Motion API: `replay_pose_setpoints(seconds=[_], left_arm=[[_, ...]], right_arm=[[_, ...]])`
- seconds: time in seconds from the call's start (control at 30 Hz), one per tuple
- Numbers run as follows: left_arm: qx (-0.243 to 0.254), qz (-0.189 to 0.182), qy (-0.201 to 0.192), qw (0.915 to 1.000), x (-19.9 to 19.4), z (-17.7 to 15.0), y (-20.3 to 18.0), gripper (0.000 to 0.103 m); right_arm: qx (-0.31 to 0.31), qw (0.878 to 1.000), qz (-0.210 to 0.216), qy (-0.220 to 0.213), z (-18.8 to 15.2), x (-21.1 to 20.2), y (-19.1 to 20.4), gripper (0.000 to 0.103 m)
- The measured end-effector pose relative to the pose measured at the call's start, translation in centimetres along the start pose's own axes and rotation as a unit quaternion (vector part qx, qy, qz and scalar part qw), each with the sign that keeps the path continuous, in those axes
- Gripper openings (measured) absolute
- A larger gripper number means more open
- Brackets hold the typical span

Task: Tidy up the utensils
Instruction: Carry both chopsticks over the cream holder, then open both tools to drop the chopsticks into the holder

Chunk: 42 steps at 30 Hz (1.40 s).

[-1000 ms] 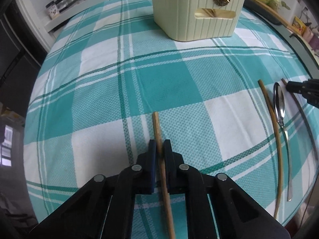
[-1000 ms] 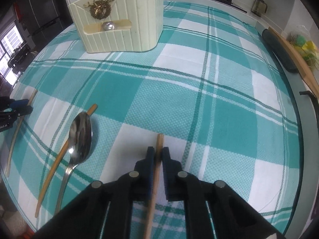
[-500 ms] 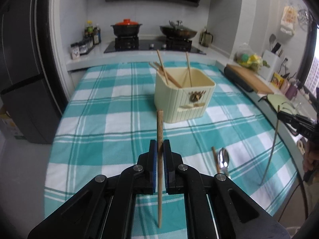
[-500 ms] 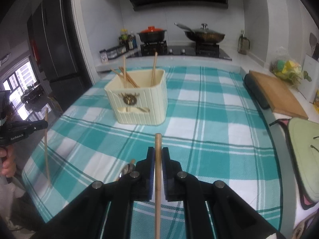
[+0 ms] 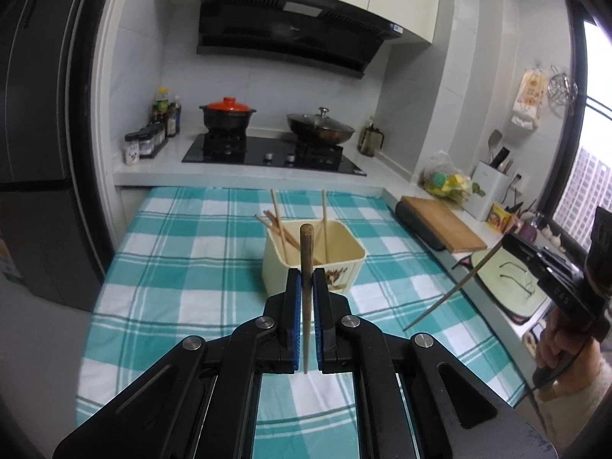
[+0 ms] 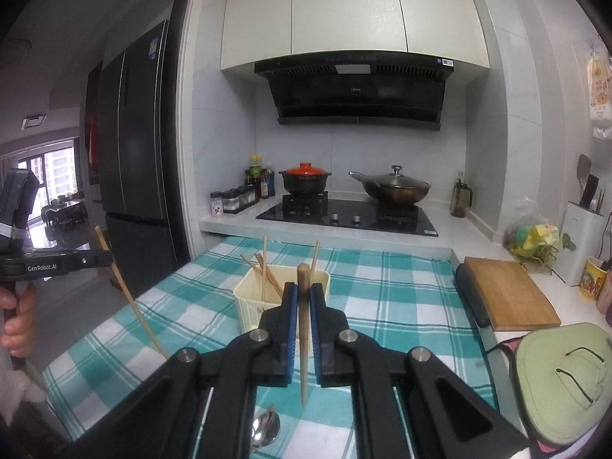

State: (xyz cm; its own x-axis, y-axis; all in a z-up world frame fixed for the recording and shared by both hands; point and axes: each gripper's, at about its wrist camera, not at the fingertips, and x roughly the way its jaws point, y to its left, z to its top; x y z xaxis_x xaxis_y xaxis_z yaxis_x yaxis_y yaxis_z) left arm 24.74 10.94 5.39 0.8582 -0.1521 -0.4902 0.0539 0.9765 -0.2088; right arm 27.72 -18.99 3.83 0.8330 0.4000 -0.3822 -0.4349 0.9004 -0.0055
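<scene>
Left wrist view: the left gripper (image 5: 306,287) is pinched on one wooden chopstick (image 5: 306,264), held above the checked tablecloth (image 5: 183,267) with its long axis running along the fingers, thick blunt end pointing away, thin end toward the camera. In the right wrist view the right gripper (image 6: 303,298) is likewise clamped on a second chopstick (image 6: 303,329), a pale tapered stick set the same way. One spoon (image 6: 266,428) is seen lying on the cloth below. Farther off, one cream ribbed holder (image 5: 306,264) is seen with about four chopsticks leaning inside. Two lidded pots are seen on the stove beyond.
</scene>
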Motion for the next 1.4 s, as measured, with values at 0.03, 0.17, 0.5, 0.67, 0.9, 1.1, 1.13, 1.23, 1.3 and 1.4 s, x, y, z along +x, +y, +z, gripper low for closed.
replay_pose_setpoints(seconds=[0.03,0.17,0.5,0.67,0.9,1.1,1.13,1.23,1.3,1.4], left_arm=[[0.001,-0.001,-0.004,1.0,-0.1,0.6,-0.2,0.004],[0.005,-0.003,-0.022,0.9997,-0.1,3.4,-0.5,0.004],[0.021,0.01,-0.077,0.9968,3.8,11.0,-1.9,0.004],[0.009,0.011,-0.038,0.9992,9.7,11.9,-1.7,0.004],[-0.021,0.005,0.064,0.9977,18.4,9.8,0.2,0.004],[-0.037,0.021,0.125,0.9913,23.8,7.6,1.6,0.004],[-0.036,0.027,0.128,0.9907,24.3,7.4,1.7,0.005],[-0.038,0.046,0.129,0.9898,24.9,7.2,1.8,0.007],[-0.044,0.047,0.128,0.9897,24.6,7.3,2.0,0.021],[-0.037,0.049,0.12,0.9909,22.5,7.1,1.8,0.051]], right_arm=[[0.0,1.0,0.002,-0.002,0.5,0.3,0.0,0.007],[-0.01,1.0,0.002,-0.013,2.5,1.3,0.2,0.007],[-0.027,0.998,0.011,-0.049,9.5,6.4,-0.1,0.007],[-0.031,0.998,0.019,-0.042,11.1,11.2,0.0,0.007],[-0.013,0.997,0.03,0.069,8.9,19.9,-1.1,0.007],[0.045,0.985,0.029,0.166,6.0,26.7,-3.9,0.007],[0.055,0.982,0.034,0.176,5.6,27.6,-4.3,0.007],[0.072,0.979,0.037,0.185,4.8,29.0,-4.9,0.008],[0.077,0.98,0.036,0.182,4.6,29.4,-4.9,0.008],[0.084,0.98,0.038,0.178,4.7,29.0,-5.0,0.009]])
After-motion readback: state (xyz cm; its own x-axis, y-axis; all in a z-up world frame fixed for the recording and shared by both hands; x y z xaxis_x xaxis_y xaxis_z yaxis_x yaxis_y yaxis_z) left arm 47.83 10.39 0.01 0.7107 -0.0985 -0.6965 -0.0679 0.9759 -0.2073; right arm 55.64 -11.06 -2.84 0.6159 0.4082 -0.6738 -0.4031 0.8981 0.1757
